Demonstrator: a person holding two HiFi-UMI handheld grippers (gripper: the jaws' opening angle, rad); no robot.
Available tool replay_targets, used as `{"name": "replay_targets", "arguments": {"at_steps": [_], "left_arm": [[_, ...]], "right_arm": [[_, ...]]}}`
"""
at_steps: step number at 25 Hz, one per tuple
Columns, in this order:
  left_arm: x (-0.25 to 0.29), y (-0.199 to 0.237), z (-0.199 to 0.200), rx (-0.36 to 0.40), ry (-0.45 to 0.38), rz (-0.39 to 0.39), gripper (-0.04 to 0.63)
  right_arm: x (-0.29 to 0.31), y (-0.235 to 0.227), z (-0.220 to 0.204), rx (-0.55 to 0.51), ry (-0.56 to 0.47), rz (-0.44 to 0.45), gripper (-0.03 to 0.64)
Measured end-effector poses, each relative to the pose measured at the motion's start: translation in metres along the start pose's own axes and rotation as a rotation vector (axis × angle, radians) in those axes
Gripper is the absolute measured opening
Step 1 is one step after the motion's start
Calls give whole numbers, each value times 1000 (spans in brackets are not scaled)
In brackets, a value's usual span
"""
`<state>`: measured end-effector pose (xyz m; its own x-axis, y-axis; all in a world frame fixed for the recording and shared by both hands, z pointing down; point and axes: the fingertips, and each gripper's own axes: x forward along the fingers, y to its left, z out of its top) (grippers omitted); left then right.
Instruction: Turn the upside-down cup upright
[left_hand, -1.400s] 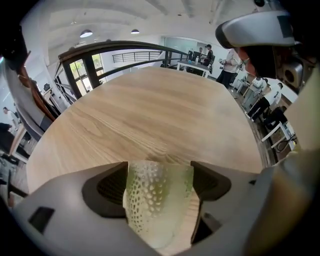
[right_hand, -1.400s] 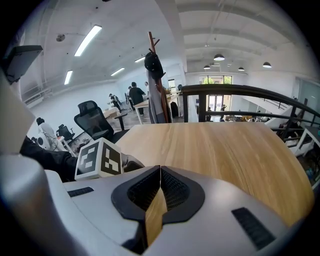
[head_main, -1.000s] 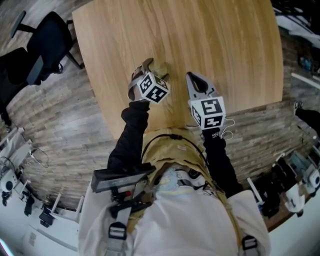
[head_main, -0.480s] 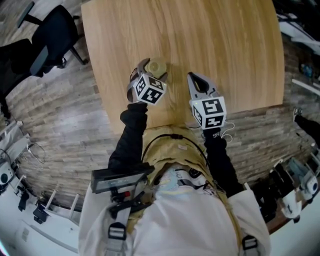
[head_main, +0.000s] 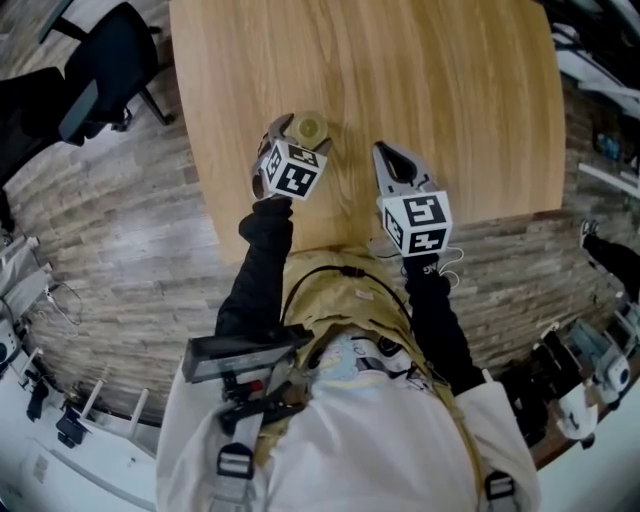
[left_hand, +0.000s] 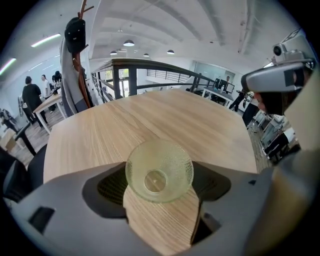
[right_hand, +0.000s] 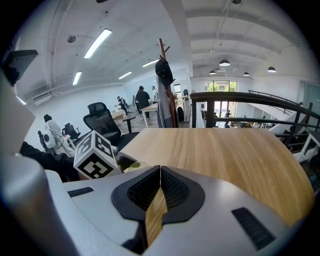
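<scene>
A small, pale green, textured glass cup (head_main: 308, 128) is held between the jaws of my left gripper (head_main: 302, 133), near the front left of the wooden table (head_main: 440, 80). In the left gripper view the cup (left_hand: 159, 171) shows as a round face with its small base circle turned toward the camera, just above the tabletop. Whether it touches the wood I cannot tell. My right gripper (head_main: 386, 153) rests a little to the right, its jaws closed together on nothing (right_hand: 159, 169). From the right gripper view, the cup (right_hand: 134, 166) peeks out beside the left marker cube (right_hand: 96, 155).
A black office chair (head_main: 95, 70) stands off the table's left side on the wood floor. The table's near edge (head_main: 330, 250) runs just in front of the person's body. A coat stand (left_hand: 75, 55) and some people are far behind the table.
The left gripper with the cup has shifted slightly farther onto the table and turned a little; its marker cube shows a different angle. The right gripper stays put.
</scene>
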<state>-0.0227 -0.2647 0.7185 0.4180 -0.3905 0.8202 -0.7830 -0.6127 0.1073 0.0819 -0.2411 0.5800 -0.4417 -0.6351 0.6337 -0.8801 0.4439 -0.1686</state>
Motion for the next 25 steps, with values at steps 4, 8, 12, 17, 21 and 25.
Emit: {"name": "replay_targets", "arguments": {"at_steps": [4, 8, 12, 17, 21, 25], "left_arm": [[-1, 4, 0, -4, -30, -28, 391], [-14, 10, -3, -51, -52, 4, 414], [-52, 12, 6, -54, -123, 24, 414], [-98, 2, 24, -69, -223, 25, 413], [-138, -7, 61, -74, -359, 30, 411], [-175, 3, 109, -46, -491, 62, 376]], "right_arm": [[0, 5, 3, 0, -7, -5, 21], [-10, 5, 7, -4, -28, -16, 21], [-21, 11, 19, -11, -62, -19, 21], [-37, 21, 47, -41, -128, -4, 21], [-52, 25, 73, -61, -189, 9, 21], [-56, 28, 113, -93, -282, 18, 21]]}}
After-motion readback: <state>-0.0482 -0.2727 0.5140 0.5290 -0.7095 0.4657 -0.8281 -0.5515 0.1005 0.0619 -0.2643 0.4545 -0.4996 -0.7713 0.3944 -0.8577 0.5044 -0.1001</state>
